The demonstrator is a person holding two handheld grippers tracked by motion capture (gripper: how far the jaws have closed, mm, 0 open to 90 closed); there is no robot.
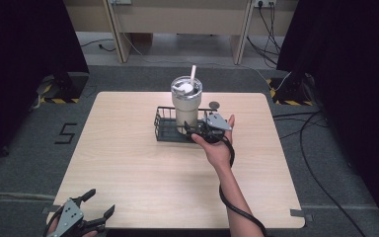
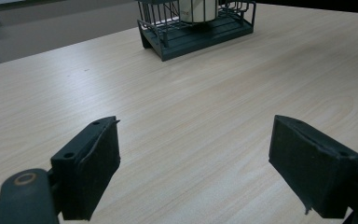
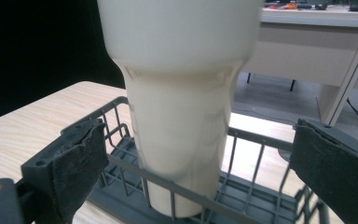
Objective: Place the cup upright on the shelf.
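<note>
Inside the dark wire basket (image 1: 164,129) stands a smooth cream tumbler (image 1: 187,106); right claw (image 1: 196,131) gapes, empty.

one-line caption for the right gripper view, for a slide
Open right gripper facing a cream tumbler standing in a dark wire basket.

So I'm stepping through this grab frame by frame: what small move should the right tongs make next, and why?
Probably ease the right tongs forward and close on the cream tumbler. Their jaws stand open on either side of its narrow lower body, not yet touching it, with the wire basket rail just below. The tumbler stands upright in the basket, so gripping above the rail looks safest.
</note>
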